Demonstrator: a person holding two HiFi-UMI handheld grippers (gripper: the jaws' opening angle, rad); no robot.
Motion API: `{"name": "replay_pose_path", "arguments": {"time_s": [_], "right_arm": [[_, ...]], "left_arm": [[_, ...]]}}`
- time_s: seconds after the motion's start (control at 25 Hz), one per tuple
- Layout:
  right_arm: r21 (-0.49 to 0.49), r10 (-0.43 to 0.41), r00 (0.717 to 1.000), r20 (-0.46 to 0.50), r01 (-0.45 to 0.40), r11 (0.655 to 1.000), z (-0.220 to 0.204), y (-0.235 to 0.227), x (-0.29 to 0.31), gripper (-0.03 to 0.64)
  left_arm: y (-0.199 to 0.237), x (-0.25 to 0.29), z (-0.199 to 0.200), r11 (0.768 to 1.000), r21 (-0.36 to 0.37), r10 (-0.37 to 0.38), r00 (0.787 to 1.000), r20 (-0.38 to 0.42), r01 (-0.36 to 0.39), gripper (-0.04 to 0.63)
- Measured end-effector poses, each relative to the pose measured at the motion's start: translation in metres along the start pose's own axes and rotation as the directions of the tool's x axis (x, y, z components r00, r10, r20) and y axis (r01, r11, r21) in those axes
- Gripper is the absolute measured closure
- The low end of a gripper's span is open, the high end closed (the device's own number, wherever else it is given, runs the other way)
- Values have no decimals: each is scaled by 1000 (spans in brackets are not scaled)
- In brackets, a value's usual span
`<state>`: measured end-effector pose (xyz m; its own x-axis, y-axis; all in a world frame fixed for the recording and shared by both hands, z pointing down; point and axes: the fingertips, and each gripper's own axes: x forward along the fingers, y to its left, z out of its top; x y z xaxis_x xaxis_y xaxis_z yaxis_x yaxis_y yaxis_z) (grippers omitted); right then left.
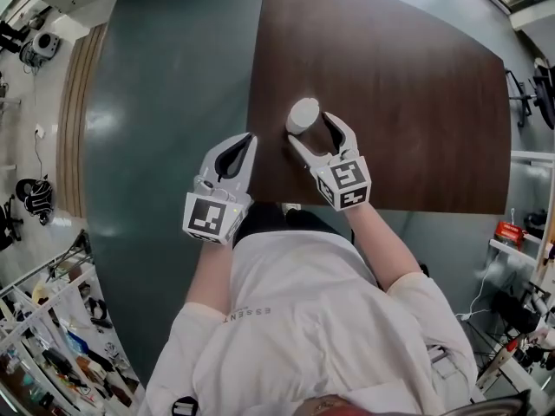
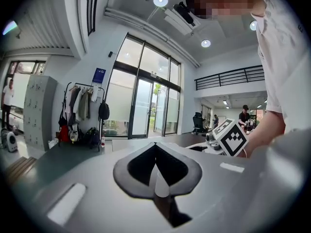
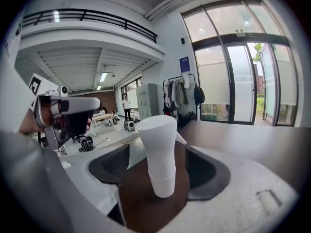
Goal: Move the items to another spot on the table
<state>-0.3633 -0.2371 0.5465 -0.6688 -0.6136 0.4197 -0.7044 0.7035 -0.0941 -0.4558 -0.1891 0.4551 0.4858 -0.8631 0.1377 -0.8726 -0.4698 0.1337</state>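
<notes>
a: what's the biggest thing here?
b: a dark brown table (image 1: 408, 94) with a curved far edge, standing on a grey-green floor (image 1: 165, 102). a person in a white t-shirt (image 1: 295, 302) stands at its near side, with a gripper in each hand.
a: how is the left gripper?
b: the left gripper (image 1: 251, 137) hangs at the table's left edge, with its body over the floor. its jaws are pressed tip to tip and nothing is between them.
a: and the right one?
b: the right gripper (image 1: 310, 128) reaches over the table top with its jaws spread wide. a white cup (image 1: 303, 113) stands upright on the wood between them. a gap shows on each side of it, so the pads aren't pressing it.
a: where on the table is the cup?
b: near the left edge, on the side closest to the person and well apart from the far right corner.
</notes>
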Motion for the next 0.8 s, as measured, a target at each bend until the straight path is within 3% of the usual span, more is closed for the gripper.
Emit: {"name": "replay_pose_path", "arguments": {"time_s": [0.44,0.6,0.8], "right_arm": [[121,-76,997,35,71,990,-5,-15,39,264],[117,-80,996,40,75,990,-3,-12,46,371],[116,-100,994,30,96,989,-2,-12,45,396]], "left_arm": [[24,17,-22,997,-45,-67,997,-48,65,578],[42,18,-21,997,-43,-62,996,-68,59,577],[52,18,-25,995,-49,-87,994,-72,84,578]]}}
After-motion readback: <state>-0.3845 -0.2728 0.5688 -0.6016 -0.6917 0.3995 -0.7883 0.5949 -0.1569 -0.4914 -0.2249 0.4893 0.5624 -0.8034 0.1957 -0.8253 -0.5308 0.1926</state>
